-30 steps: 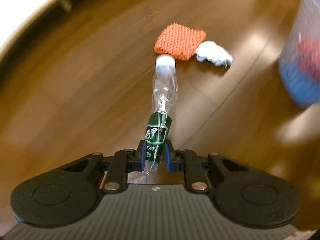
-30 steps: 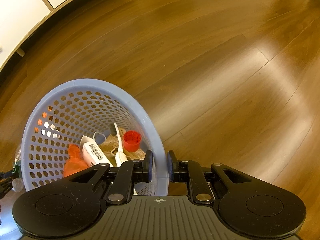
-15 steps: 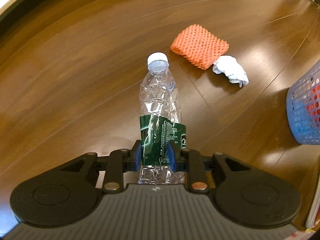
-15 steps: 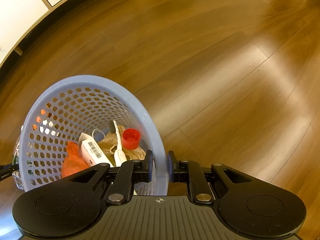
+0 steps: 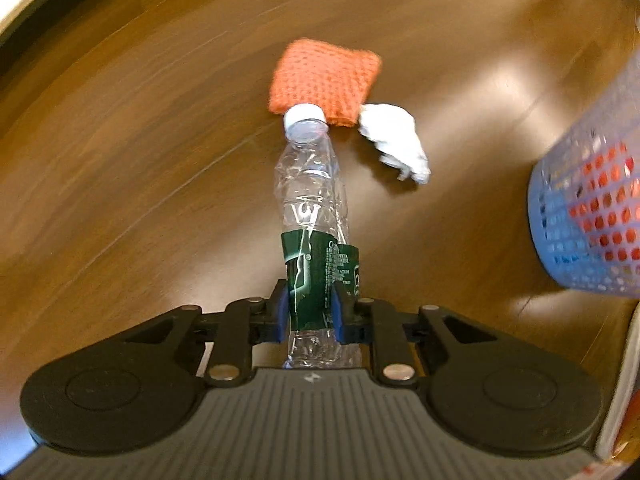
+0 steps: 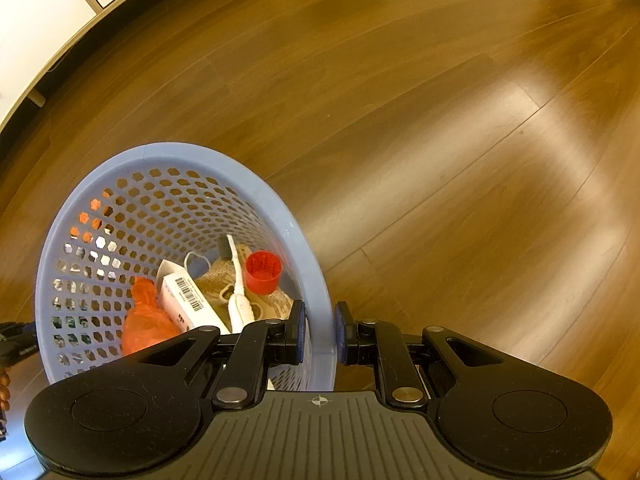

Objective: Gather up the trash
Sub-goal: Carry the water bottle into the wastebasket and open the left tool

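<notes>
My left gripper (image 5: 309, 312) is shut on a crushed clear plastic bottle (image 5: 310, 200) with a green label and white cap, held above the wooden floor with the cap pointing away. Beyond the cap lie an orange knitted cloth (image 5: 326, 76) and a crumpled white paper (image 5: 394, 142). The blue perforated basket (image 5: 592, 216) shows at the right edge of the left wrist view. My right gripper (image 6: 320, 330) is shut on the basket's rim (image 6: 320, 300), one finger inside and one outside. Inside the basket lie a red cup (image 6: 263, 270), a white box (image 6: 188, 300), an orange bag (image 6: 144, 320) and a brush (image 6: 236, 276).
Wooden floor (image 6: 440, 140) stretches ahead and to the right. White furniture with legs (image 6: 36, 32) stands at the far upper left in the right wrist view. A white and orange edge (image 5: 624, 392) shows at the lower right of the left wrist view.
The left gripper swung with the bottle, so the orange cloth and paper now sit nearer the centre and the basket looms larger on the right. The right gripper still holds the basket rim.
</notes>
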Available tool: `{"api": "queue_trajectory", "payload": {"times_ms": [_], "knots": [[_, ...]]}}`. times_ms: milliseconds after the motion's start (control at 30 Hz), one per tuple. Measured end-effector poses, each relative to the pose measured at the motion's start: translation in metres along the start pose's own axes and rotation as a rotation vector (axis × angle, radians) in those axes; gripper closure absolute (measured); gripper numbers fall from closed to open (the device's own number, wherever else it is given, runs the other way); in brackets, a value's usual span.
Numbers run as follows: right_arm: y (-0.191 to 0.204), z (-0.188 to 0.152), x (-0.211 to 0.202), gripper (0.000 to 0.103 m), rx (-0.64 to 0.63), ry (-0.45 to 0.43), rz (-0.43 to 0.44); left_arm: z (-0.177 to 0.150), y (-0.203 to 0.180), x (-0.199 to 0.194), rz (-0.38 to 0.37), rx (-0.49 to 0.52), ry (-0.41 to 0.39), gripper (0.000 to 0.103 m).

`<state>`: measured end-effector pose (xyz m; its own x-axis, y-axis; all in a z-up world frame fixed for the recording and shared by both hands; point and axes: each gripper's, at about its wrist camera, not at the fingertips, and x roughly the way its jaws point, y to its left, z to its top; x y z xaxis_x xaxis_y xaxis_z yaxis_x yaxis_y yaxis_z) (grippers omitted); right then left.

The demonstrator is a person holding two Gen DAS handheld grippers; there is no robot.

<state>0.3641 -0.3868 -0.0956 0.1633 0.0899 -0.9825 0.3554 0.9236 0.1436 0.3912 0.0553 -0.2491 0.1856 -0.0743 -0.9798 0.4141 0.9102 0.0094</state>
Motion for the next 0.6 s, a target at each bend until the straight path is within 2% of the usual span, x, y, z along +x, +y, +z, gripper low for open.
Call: {"api": "queue_trajectory", "payload": {"times_ms": [133,200,267,400,533,600], "knots": [[0.000,0.000,0.000,0.091,-0.003,0.005,0.003,0.006,-0.021,0.003,-0.019,0.003,0.019,0.085],[0.000,0.000,0.000,0.091,-0.006,0.006,0.005,0.008,-0.029,0.011,-0.029,0.004,0.018,0.080],[-0.001,0.000,0.000,0.091,-0.005,0.007,0.008,0.008,-0.033,0.017,-0.068,-0.001,0.009,0.078],[0.000,0.000,0.001,0.091,-0.014,0.009,0.009,0.009,-0.031,0.008,-0.152,-0.027,-0.051,0.087],[0.001,-0.001,0.003,0.091,-0.022,0.011,0.006,0.006,-0.025,-0.005,-0.145,-0.028,-0.073,0.088],[0.002,-0.001,0.003,0.091,-0.024,0.010,0.008,0.002,-0.024,-0.014,-0.115,-0.015,-0.075,0.088]]}}
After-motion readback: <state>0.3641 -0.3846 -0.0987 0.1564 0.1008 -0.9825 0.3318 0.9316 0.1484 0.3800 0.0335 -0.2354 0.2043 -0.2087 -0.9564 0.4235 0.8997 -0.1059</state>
